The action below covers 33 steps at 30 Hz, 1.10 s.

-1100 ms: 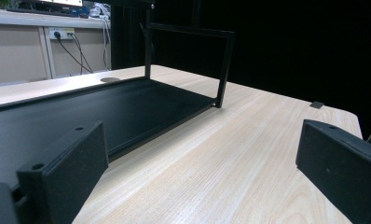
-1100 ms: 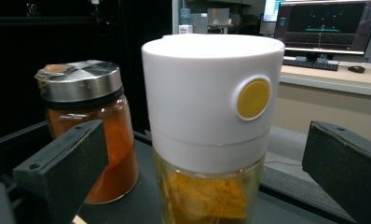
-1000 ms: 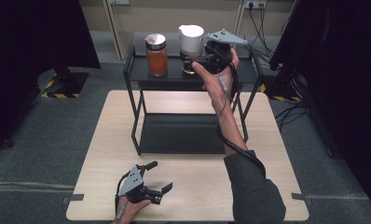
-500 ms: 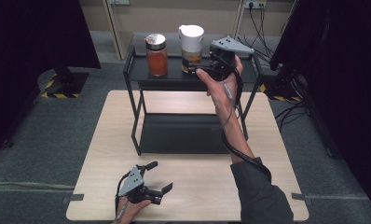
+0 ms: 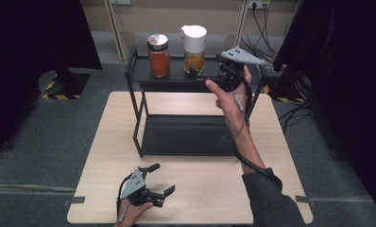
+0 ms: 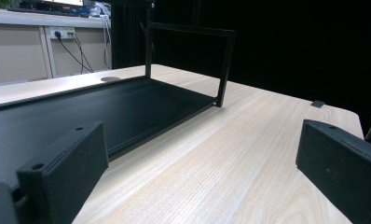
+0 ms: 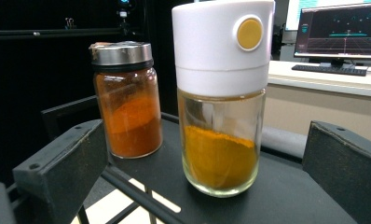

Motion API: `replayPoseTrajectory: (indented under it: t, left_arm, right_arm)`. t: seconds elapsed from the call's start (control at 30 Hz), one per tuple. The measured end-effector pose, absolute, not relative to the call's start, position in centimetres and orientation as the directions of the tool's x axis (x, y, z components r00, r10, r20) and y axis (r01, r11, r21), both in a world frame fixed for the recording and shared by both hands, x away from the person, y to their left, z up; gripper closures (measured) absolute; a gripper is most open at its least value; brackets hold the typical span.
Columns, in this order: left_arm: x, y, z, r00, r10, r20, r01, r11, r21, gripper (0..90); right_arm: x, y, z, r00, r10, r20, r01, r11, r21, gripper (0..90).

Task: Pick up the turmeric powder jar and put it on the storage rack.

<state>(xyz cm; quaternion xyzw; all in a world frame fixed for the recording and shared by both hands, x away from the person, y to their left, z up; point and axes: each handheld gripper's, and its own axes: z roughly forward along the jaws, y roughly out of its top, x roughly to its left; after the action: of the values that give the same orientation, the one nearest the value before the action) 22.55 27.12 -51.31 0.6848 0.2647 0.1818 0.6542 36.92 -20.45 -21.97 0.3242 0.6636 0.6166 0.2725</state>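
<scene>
On the top shelf of a black two-tier rack (image 5: 176, 81) stand two jars. One is a glass jar with a white cap and yellow powder (image 5: 194, 46) (image 7: 221, 116). Left of it is a metal-lidded jar of orange-red spice (image 5: 158, 56) (image 7: 127, 100). My right gripper (image 5: 200, 71) (image 7: 204, 161) is held at shelf height just right of the white-capped jar, open, with the jar ahead of its jaws and apart from them. My left gripper (image 5: 162, 178) (image 6: 197, 163) rests low over the table's front edge, open and holding nothing.
The rack's lower tray (image 6: 104, 105) (image 5: 186, 135) lies on the light wooden table (image 5: 195, 189). Bare wood runs between the left gripper and the tray. Dark curtains flank the table, and a desk with a monitor (image 7: 342, 32) stands behind the rack.
My right gripper has drawn back to the right and a little lower, away from the white-capped jar. The jars and the left gripper have stayed put.
</scene>
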Motion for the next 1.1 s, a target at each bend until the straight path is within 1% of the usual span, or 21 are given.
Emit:
replayPoseTrajectory:
  t: [0.4,0.73,1.1]
  left_arm:
    - [22.5,27.1,-51.3,0.793,0.601,-0.095,0.124,-0.006,0.992,1.4]
    - [22.6,27.1,-51.3,0.793,0.602,-0.096,0.125,-0.006,0.992,1.5]
    - [22.6,27.1,-51.3,0.792,0.603,-0.096,0.125,-0.006,0.992,1.5]
  right_arm:
    - [35.8,-21.9,-23.3,-0.670,0.741,0.044,0.079,0.013,0.997,0.4]
    - [35.3,-22.3,-24.2,-0.691,0.721,0.044,0.077,0.013,0.997,0.4]
    - [34.2,-22.5,-25.2,-0.717,0.697,0.018,0.055,0.031,0.998,0.4]
